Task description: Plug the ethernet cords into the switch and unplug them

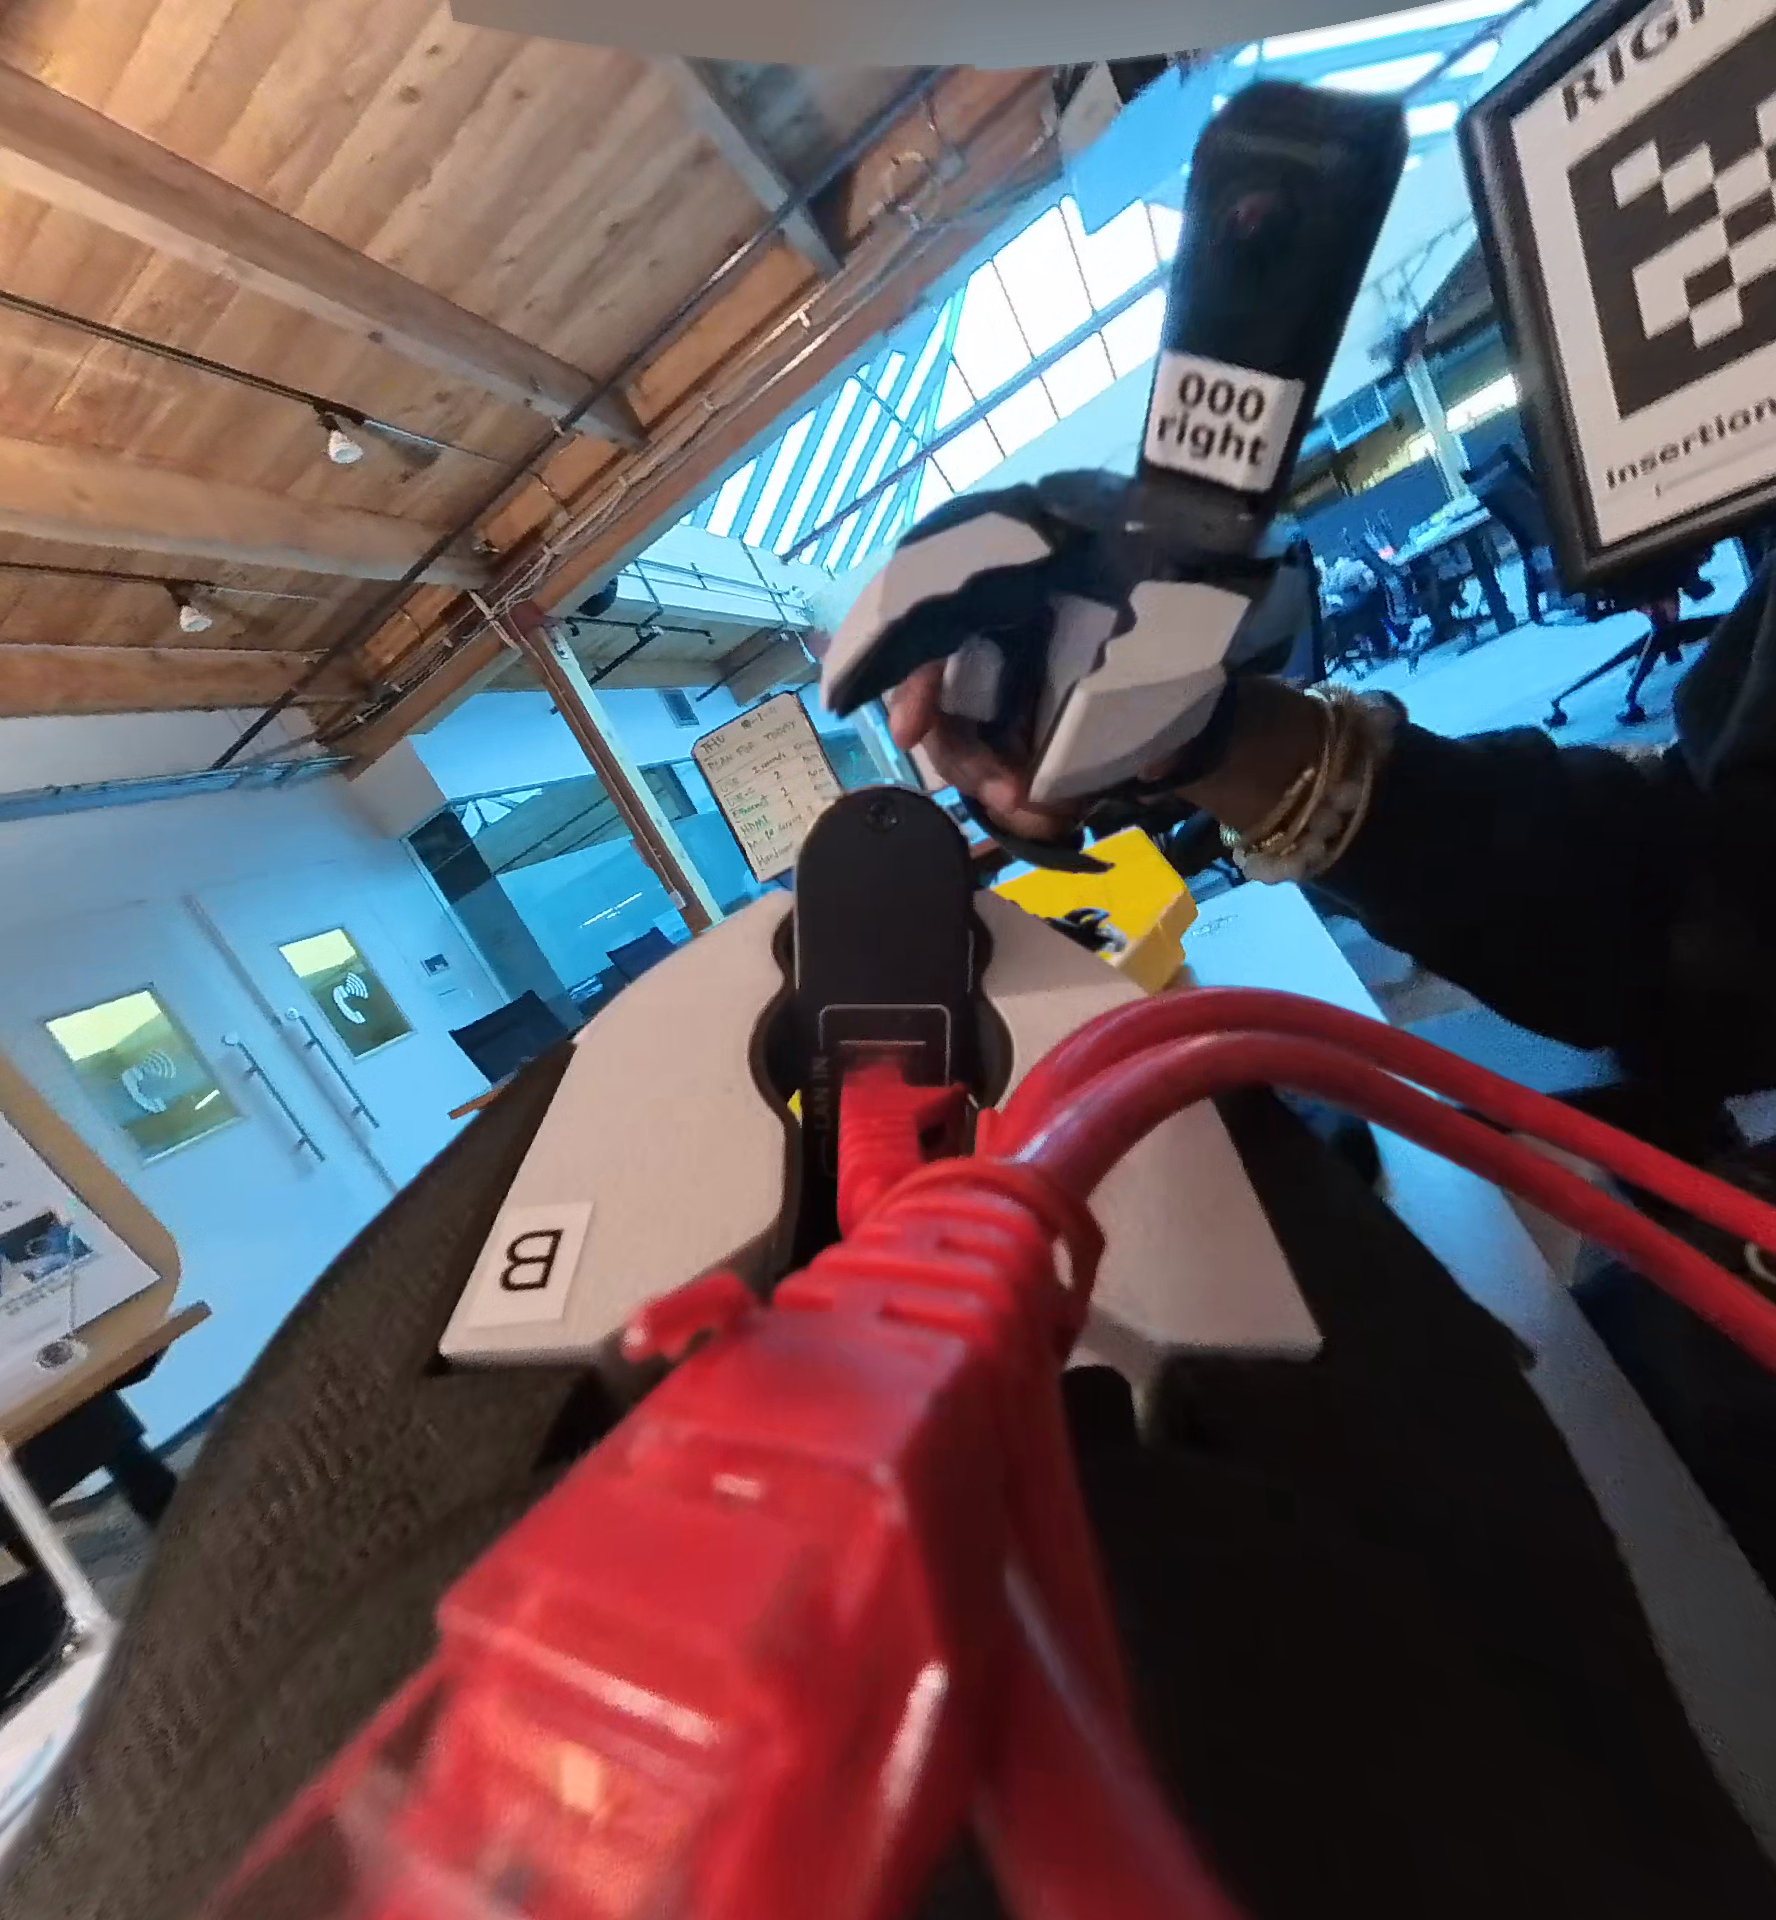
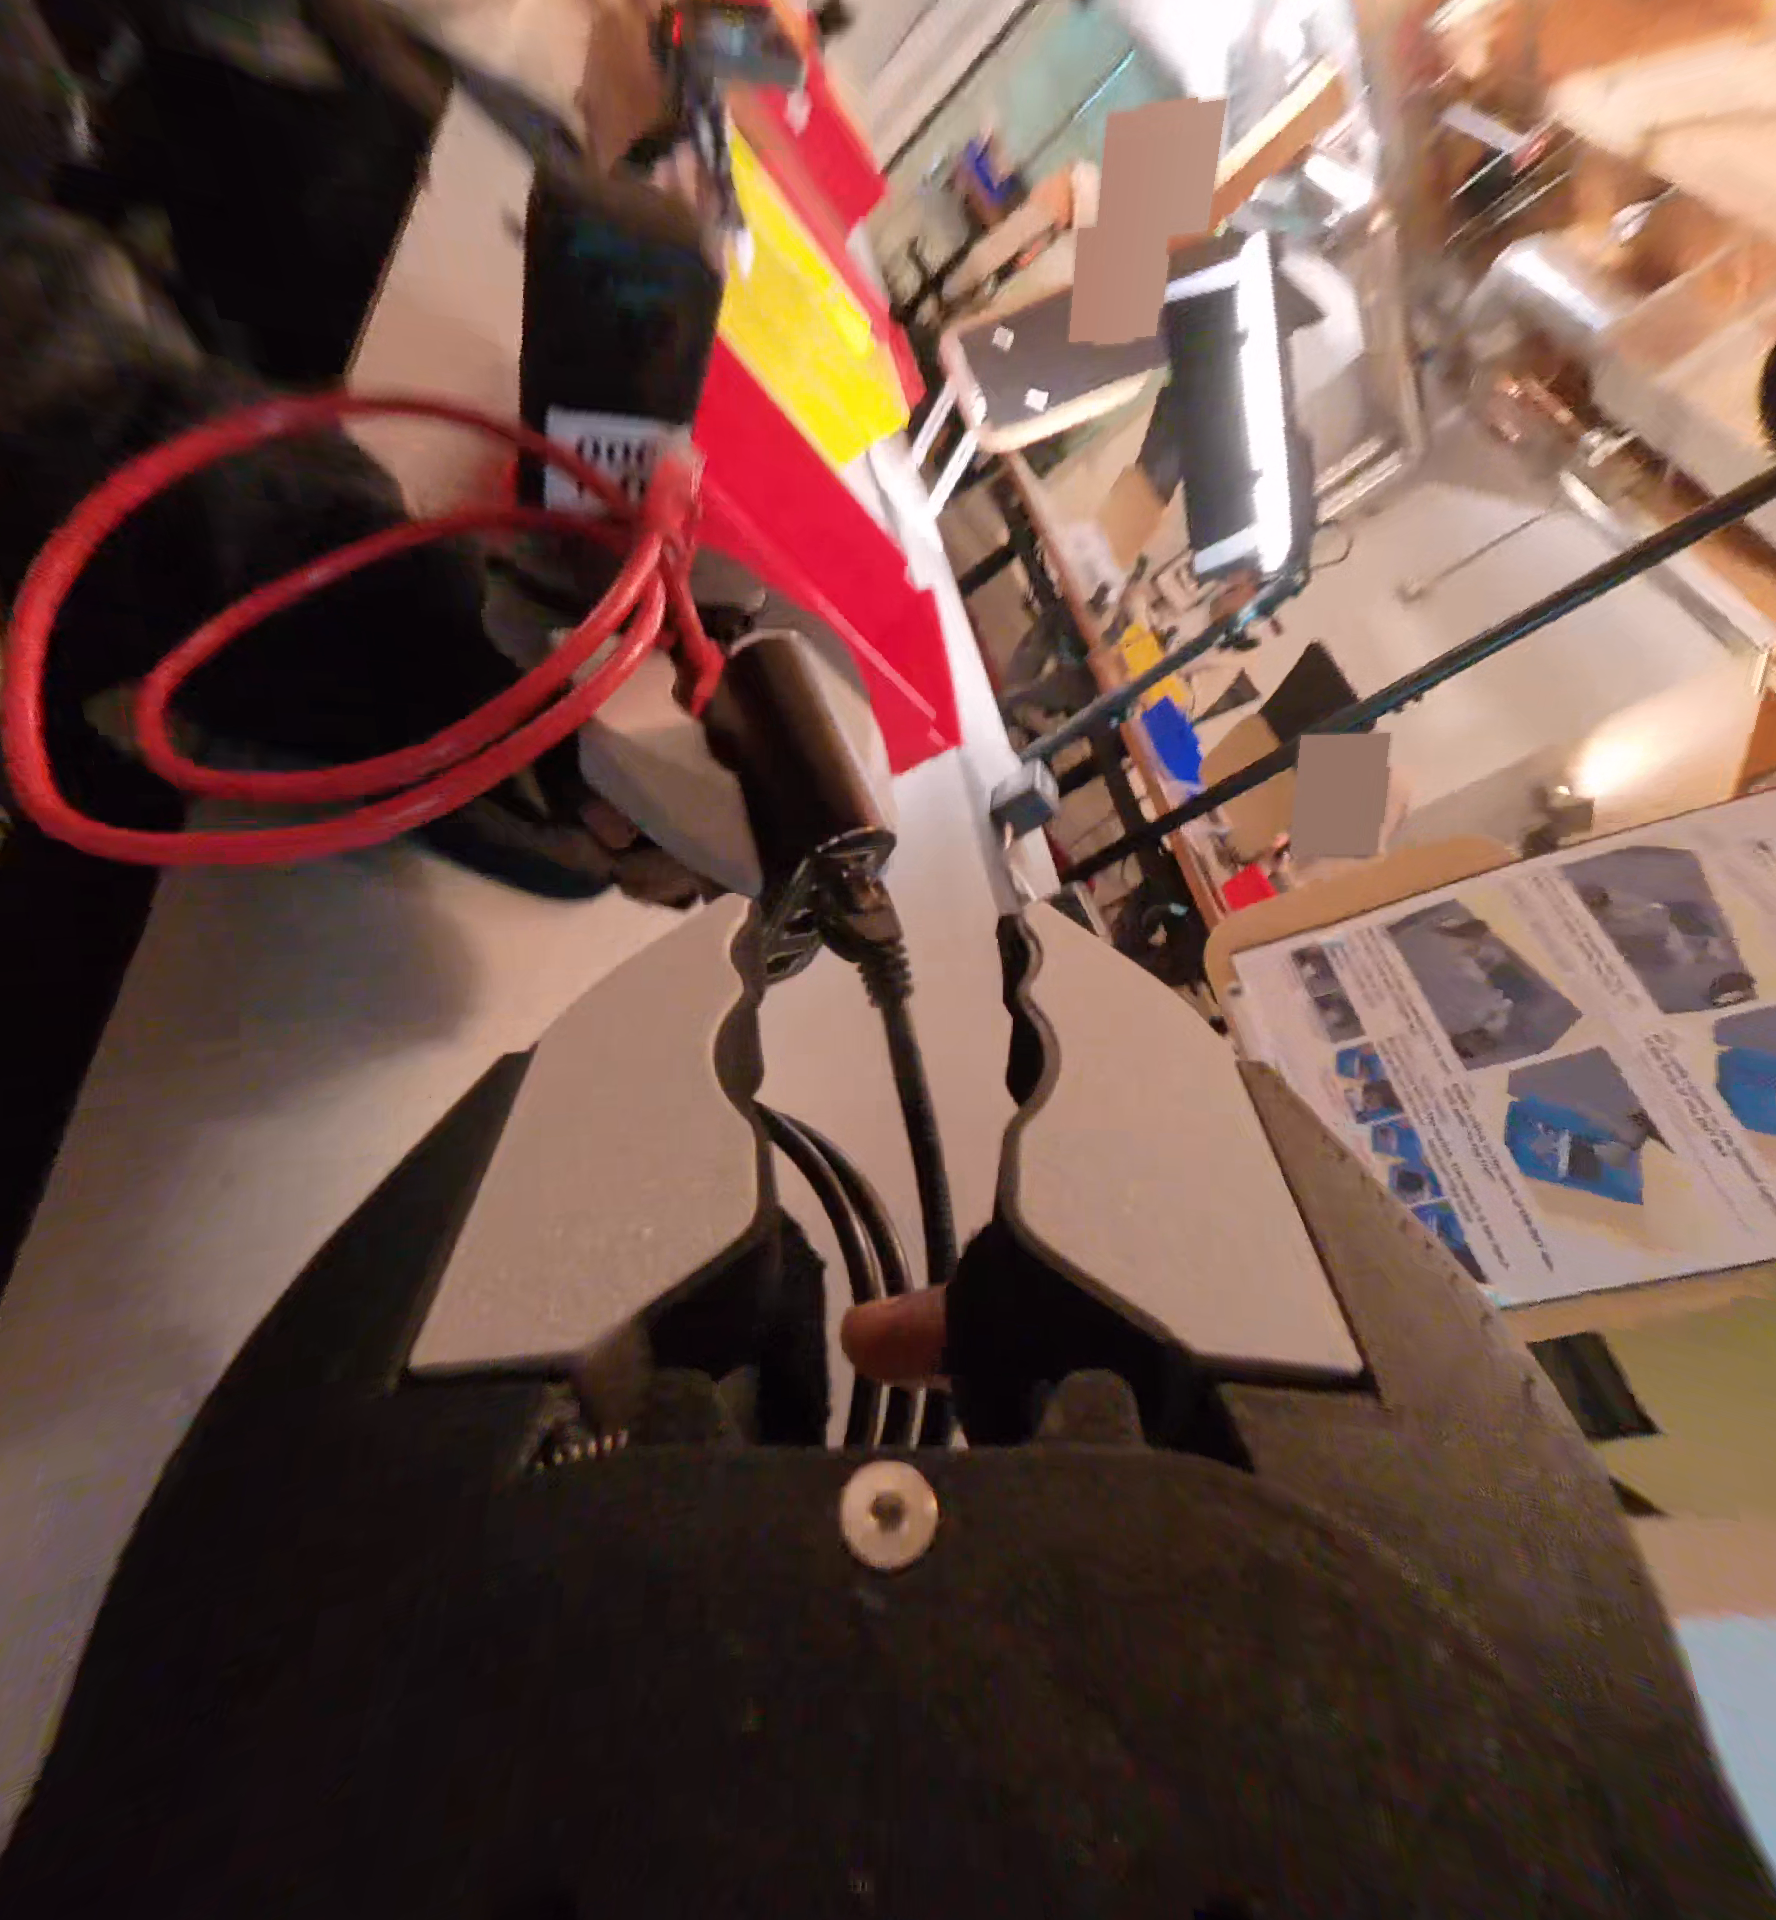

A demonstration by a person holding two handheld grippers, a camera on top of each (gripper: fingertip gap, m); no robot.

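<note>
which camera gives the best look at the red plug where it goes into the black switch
The left wrist view: the red plug sits in the port of the black switch, close and centred. The right wrist view shows only blurred red cable loops.

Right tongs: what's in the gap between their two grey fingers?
In the right wrist view, a black cable runs down the gap of the open right tongs, its plug up near the tips. Thinner black wires lie beside it.

Black switch (image 1: 882, 935) held upright, red ethernet cord (image 1: 868, 1132) plugged in, rest looped alongside
</note>
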